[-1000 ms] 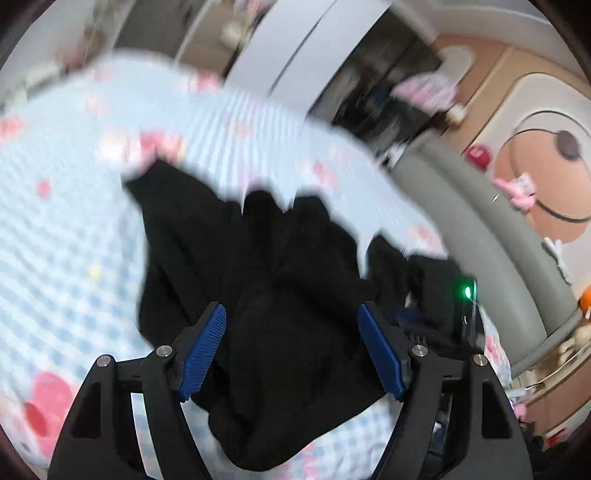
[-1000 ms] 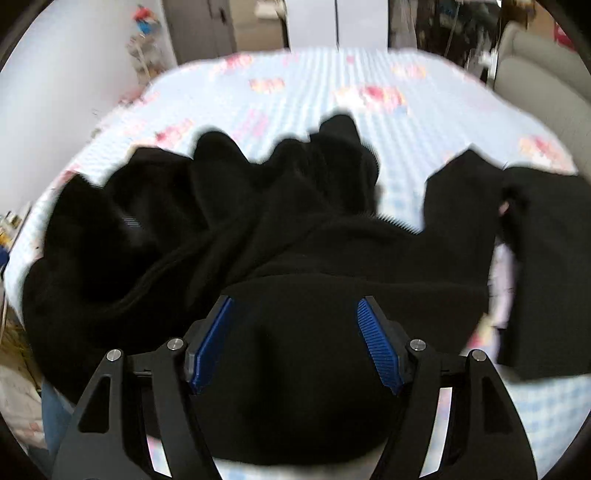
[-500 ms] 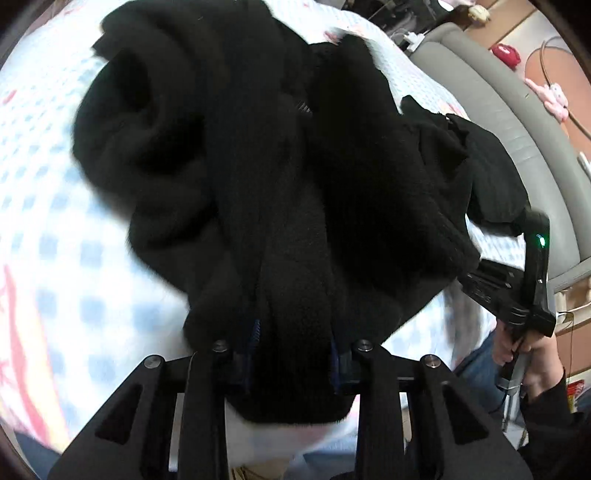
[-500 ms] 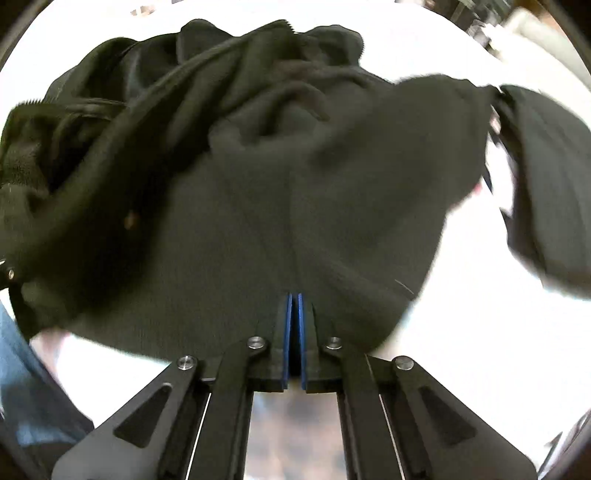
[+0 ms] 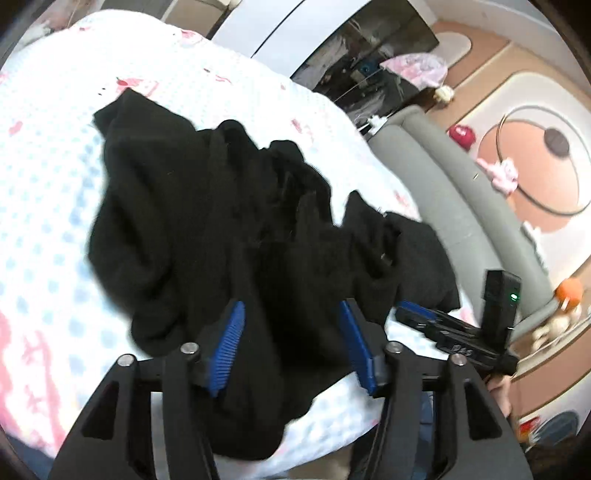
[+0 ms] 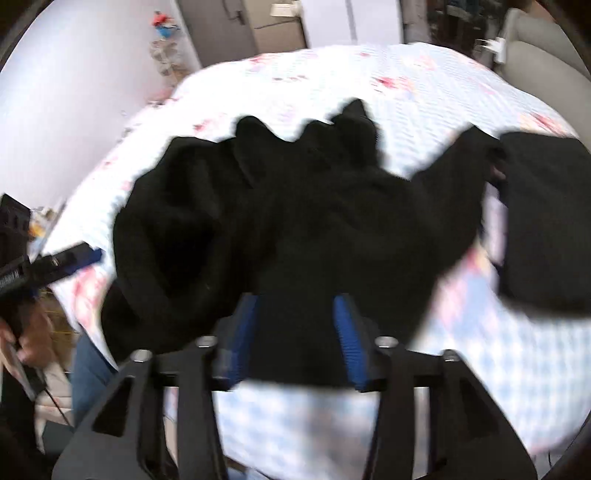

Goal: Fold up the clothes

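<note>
Black garment [image 5: 207,229] lying rumpled in a heap on the bed [image 5: 44,155] — not folded. Left tongs [image 5: 291,343] and right tongs [image 6: 295,332] both spread wide, gripping nothing, poised at near hem. Recommended: pinch single layer only — spread flat, avoid bunched folds.

A home bedroom: checked bedspread [image 5: 44,206], grey sofa [image 5: 454,192], wardrobe [image 6: 236,26].

Black garment [image 5: 207,221] on a blue-and-white checked bedsheet [image 5: 40,206] with pink prints; blue-padded black claws.
</note>
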Action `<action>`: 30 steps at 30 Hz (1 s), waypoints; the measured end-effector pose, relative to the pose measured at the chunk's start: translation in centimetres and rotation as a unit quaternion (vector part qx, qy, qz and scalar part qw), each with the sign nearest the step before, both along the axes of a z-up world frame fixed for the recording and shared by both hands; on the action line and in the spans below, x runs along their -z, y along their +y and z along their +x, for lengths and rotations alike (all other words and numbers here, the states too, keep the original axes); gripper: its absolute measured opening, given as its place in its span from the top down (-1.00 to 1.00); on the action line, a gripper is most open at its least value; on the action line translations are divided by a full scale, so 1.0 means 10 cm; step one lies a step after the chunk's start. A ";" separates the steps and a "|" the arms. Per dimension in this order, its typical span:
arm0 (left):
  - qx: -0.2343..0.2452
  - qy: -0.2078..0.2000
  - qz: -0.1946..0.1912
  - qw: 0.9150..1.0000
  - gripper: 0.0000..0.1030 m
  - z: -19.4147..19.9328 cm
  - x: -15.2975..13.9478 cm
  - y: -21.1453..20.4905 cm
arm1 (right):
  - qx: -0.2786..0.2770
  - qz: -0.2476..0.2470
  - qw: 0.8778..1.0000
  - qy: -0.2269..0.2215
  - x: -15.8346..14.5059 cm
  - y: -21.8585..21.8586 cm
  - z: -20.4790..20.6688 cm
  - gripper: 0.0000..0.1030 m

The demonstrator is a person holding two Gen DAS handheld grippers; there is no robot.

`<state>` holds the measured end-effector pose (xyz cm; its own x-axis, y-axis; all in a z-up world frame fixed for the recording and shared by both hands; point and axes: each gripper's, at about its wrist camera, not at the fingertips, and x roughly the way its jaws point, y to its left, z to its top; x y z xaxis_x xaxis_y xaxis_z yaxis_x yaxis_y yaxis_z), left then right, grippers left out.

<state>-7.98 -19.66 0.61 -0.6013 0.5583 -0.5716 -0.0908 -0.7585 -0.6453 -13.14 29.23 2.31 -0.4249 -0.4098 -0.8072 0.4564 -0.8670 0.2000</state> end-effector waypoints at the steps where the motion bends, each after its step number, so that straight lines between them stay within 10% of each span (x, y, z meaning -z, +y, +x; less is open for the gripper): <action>1: 0.005 0.004 0.004 1.000 -0.21 -0.02 0.00 0.09 | 0.000 0.003 1.000 -0.004 0.05 -0.04 0.00 -0.14; 4: 0.006 -0.025 -0.034 0.999 -0.37 -0.16 0.10 0.32 | -0.001 0.014 1.000 -0.017 0.18 -0.15 0.01 -0.33; 8: 0.003 -0.095 -0.112 0.989 0.13 -0.32 0.36 0.56 | -0.002 0.028 0.999 -0.034 0.37 -0.30 0.01 -0.38; 12: 0.011 -0.117 -0.141 0.983 0.60 -0.17 0.50 0.65 | -0.002 0.042 0.998 -0.050 0.55 -0.44 0.02 0.33; 14: 0.015 -0.105 -0.145 0.984 0.67 -0.05 0.42 0.65 | -0.003 0.049 0.997 -0.059 0.64 -0.52 0.02 0.70; 22: 0.110 -0.033 -0.151 0.982 0.71 0.51 -0.14 0.96 | -0.010 0.065 0.995 -0.071 0.60 -0.41 0.44 0.75; 28: 0.150 -0.170 -0.119 0.967 0.74 0.72 0.65 0.98 | -0.016 0.075 0.994 -0.074 0.48 -0.24 0.84 0.73; 30: 0.146 -0.157 -0.085 0.973 0.66 0.77 0.54 0.85 | -0.018 0.078 0.994 -0.076 0.44 -0.19 0.97 0.68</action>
<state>-0.23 -11.20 -4.81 -0.2126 0.5601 -0.8007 -0.1365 -0.8284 -0.5432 -3.45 27.38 -2.12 -0.2811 -0.2876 -0.9156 0.4620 -0.8767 0.1336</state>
